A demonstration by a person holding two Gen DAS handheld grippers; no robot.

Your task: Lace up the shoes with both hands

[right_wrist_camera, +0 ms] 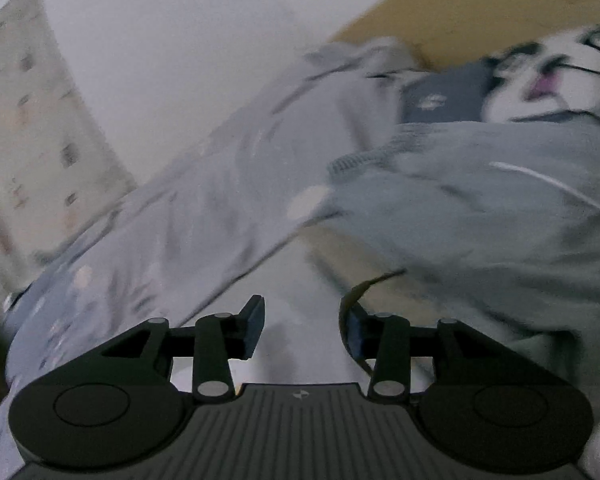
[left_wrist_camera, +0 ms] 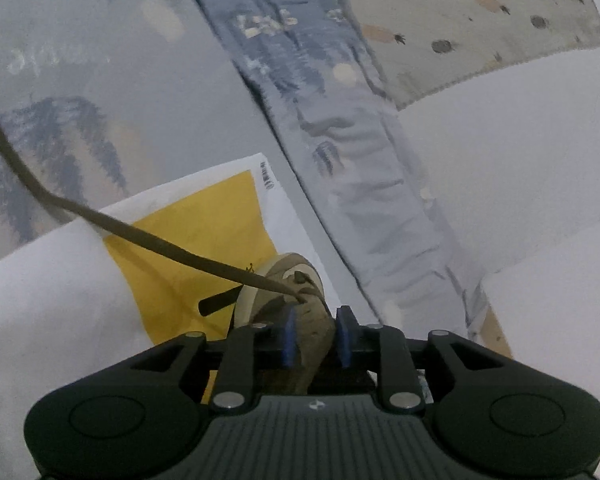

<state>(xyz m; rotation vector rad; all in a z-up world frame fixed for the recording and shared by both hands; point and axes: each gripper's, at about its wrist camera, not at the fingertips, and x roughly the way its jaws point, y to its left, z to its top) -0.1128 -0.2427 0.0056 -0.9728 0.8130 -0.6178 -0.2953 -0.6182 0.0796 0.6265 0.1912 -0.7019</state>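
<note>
Left gripper body was matt black plastic, ribbed top, bright metal rivets, blue rubbery-looking pads. Shoe between its jaws looked like matt tan suede-like cloth with a smooth pale sole; flat woven lace to its left. Sheet beneath looked like smooth paper, yellow print. Ahead of right gripper: soft printed bedding, knitted grey fabric.

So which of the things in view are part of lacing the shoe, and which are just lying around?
Part of the job:
- shoe
- brown lace
- left gripper
- right gripper

Just lying about:
- yellow and white paper
- patterned bedding
- grey garment
</note>
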